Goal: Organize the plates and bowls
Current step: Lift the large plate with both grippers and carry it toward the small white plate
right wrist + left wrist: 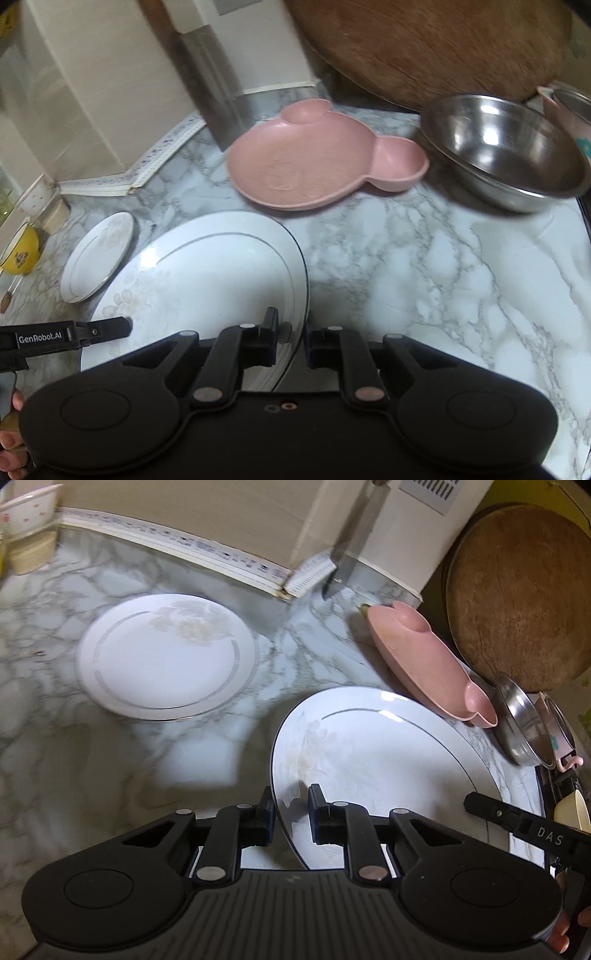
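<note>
A large white oval plate [388,760] [207,280] with a silver ring is held between both grippers above the marble counter. My left gripper [291,805] is shut on its left rim. My right gripper [291,332] is shut on its right rim. A smaller white round plate [166,657] [98,258] lies flat on the counter to the left. A pink bear-shaped plate [424,664] [321,166] sits behind the large plate. A steel bowl [517,723] [506,151] stands at the right.
A round wooden board [521,602] [424,48] leans at the back right. A white appliance [369,524] stands against the back wall. A yellow bowl [20,251] and a white floral bowl [29,506] sit far left. A pink cup [569,107] is at the right edge.
</note>
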A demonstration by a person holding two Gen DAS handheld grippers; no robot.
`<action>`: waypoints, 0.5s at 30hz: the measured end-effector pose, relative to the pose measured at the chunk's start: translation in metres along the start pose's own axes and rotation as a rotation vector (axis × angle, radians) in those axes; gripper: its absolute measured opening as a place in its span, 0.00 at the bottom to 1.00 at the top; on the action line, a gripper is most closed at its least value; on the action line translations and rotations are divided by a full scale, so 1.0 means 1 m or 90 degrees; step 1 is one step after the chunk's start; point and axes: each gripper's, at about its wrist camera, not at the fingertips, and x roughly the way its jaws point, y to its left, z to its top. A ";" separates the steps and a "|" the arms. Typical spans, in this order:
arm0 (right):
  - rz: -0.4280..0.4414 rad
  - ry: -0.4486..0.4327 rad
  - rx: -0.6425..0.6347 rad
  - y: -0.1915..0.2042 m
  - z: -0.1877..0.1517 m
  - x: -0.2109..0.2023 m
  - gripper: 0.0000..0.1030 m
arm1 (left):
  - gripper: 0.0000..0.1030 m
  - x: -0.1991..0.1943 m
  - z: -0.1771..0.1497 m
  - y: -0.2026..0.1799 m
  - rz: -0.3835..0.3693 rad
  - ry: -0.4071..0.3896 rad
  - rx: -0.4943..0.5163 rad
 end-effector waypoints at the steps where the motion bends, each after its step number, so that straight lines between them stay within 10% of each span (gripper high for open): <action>1: 0.005 -0.002 -0.010 0.005 0.000 -0.002 0.13 | 0.16 -0.005 -0.002 0.004 0.004 -0.003 -0.005; 15: 0.093 0.018 -0.097 0.084 -0.023 -0.004 0.13 | 0.16 -0.083 -0.032 0.073 0.086 -0.060 -0.056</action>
